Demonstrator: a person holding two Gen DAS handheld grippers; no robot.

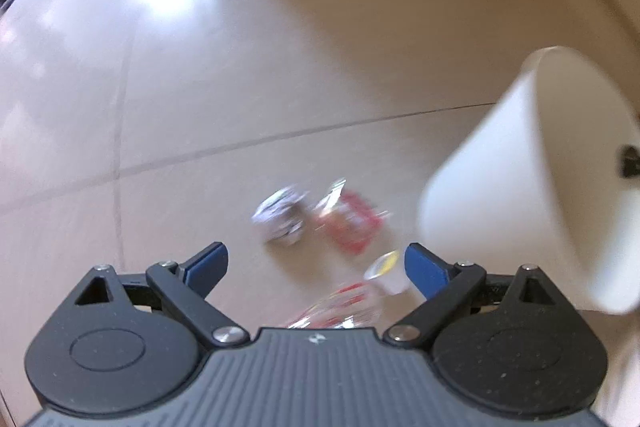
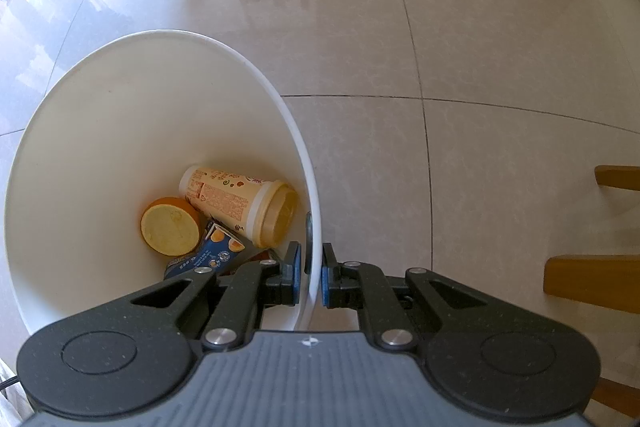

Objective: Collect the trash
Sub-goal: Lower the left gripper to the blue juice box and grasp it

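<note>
- Right gripper (image 2: 311, 279): jaws closed onto the rim of the white bin (image 2: 120, 131), one pad inside the wall, one outside.
- Right wrist view alone shows the bin's contents: a beige drink cup (image 2: 236, 201) on its side, an orange round lid-like item (image 2: 171, 225) beside it, and a blue carton (image 2: 212, 255) nearest the inner pad, partly hidden.
- Left gripper (image 1: 316, 267): jaws spread wide, nothing between them.
- Left wrist view alone shows the loose litter on the tiled floor (image 1: 280, 67): a clear plastic wrapper with red print (image 1: 340, 311) just below the fingers, blurred; a small pale cup-like item with a yellow top (image 1: 386, 273) near the right pad; beyond, a red packet (image 1: 350, 223) and a crumpled white-and-dark wrapper (image 1: 280, 215), close together.
- The bin appears in that view from outside, tilted, at right.
- Far right, right wrist view: wooden furniture legs (image 2: 592, 277).
</note>
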